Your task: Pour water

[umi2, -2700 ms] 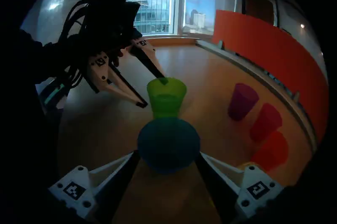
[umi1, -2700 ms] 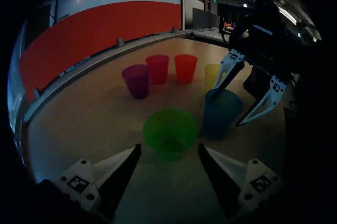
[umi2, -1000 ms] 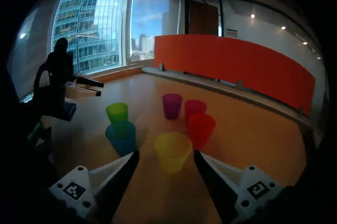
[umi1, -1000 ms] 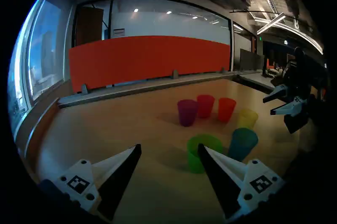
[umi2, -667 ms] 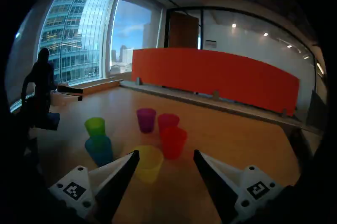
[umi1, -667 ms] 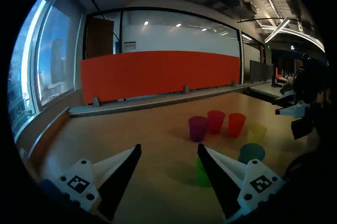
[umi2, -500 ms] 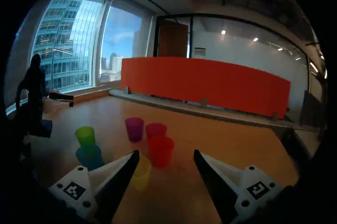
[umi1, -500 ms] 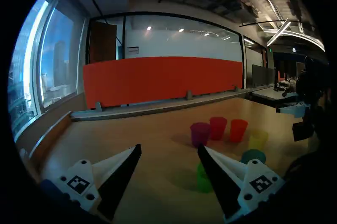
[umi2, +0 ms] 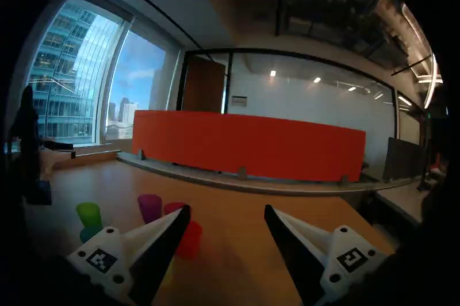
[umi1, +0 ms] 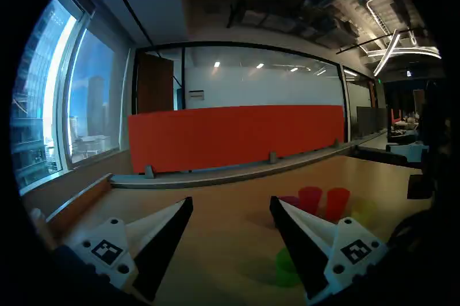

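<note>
Apparently no pour is under way: left gripper (umi1: 230, 199) and right gripper (umi2: 226, 207) gape empty, cups (umi1: 310, 199) standing ungrasped at lower right.

Wide wooden desk (umi1: 230, 231), warm-toned, backed along far edge by long orange partition (umi1: 230, 136) on small grey feet. Behind partition, glass wall (umi1: 270, 84) with brown door (umi1: 154, 84), recessed spotlights beyond. Tall windows (umi1: 86, 110) off one end of desk; towers, blue sky outside. Dark open ceiling (umi1: 276, 1), exposed pipes, bright strip light (umi1: 386, 56).
</note>
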`<control>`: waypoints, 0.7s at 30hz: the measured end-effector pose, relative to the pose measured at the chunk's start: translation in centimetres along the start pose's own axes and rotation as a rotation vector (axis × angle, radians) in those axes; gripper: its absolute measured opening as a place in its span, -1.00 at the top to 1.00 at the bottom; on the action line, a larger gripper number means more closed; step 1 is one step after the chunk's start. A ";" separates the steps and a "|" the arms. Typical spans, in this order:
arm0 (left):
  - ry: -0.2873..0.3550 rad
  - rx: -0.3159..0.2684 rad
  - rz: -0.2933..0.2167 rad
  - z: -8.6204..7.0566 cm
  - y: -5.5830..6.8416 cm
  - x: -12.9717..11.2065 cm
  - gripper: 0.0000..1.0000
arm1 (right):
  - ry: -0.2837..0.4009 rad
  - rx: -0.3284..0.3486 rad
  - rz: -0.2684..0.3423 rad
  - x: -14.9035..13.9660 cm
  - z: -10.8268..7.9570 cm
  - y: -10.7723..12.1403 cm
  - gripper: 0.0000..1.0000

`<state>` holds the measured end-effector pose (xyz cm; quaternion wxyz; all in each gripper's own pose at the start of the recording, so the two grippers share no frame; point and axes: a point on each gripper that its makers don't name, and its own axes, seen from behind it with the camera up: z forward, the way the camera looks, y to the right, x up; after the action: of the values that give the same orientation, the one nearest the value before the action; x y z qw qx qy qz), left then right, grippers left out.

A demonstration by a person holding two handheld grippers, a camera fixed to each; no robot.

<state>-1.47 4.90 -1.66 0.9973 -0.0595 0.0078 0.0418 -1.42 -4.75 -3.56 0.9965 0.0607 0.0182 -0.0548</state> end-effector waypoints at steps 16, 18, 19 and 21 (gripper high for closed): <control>0.057 0.108 -0.045 0.0 -0.9 1.4 -1.00 | 0.056 -0.164 0.012 1.0 0.3 3.2 -1.00; 0.053 0.114 -0.059 0.1 -1.1 1.1 -1.00 | 0.061 -0.171 0.017 1.1 0.2 3.3 -1.00; 0.053 0.118 -0.061 0.1 -1.2 1.0 -1.00 | 0.064 -0.176 0.019 1.1 0.2 3.5 -1.00; 0.054 0.128 -0.062 0.1 -1.4 0.8 -1.00 | 0.070 -0.187 0.023 1.2 0.0 3.8 -1.00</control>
<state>-0.58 3.59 -1.43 0.9993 0.0033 0.0354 0.0088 0.23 -1.12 -3.11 0.9971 -0.0307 0.0574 -0.0392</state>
